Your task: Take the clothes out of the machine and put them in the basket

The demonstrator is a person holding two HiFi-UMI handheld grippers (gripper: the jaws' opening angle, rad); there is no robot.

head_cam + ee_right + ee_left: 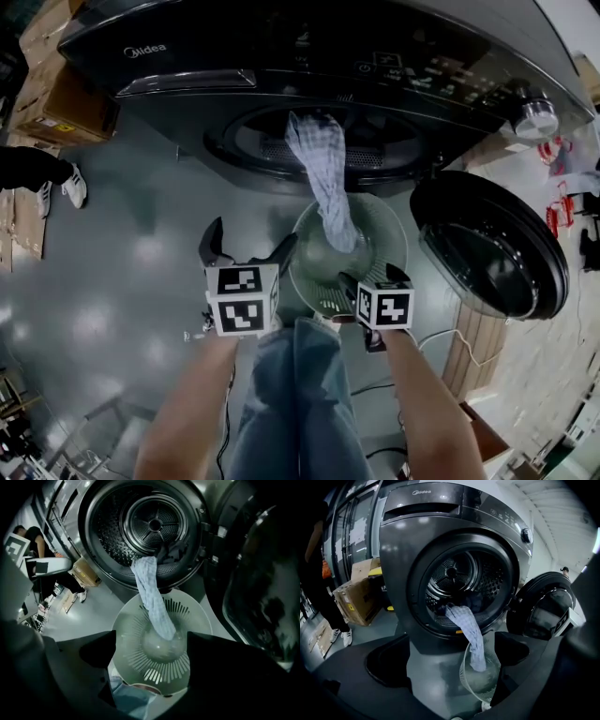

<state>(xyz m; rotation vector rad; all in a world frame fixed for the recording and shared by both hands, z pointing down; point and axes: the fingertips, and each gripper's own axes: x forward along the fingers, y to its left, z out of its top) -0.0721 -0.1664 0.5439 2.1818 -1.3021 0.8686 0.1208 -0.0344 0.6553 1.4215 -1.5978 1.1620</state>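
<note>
A light blue checked cloth (323,178) hangs out of the washing machine's drum opening (375,141), and its lower end rests inside the round pale basket (305,246) on the floor in front. Darker clothes (171,552) lie at the drum's mouth behind it. My left gripper (248,242) is open and empty, left of the basket's near rim. My right gripper (370,278) is open above the basket's near edge, nothing between its fingers. In the left gripper view the cloth (471,634) drops into the basket (464,677). In the right gripper view the cloth (152,597) ends on the basket's floor (126,634).
The machine's round door (492,244) stands swung open to the right of the basket. Cardboard boxes (66,94) sit left of the machine, and a bystander's shoes (73,185) are on the floor there. My jeans-clad legs (300,394) are just behind the basket.
</note>
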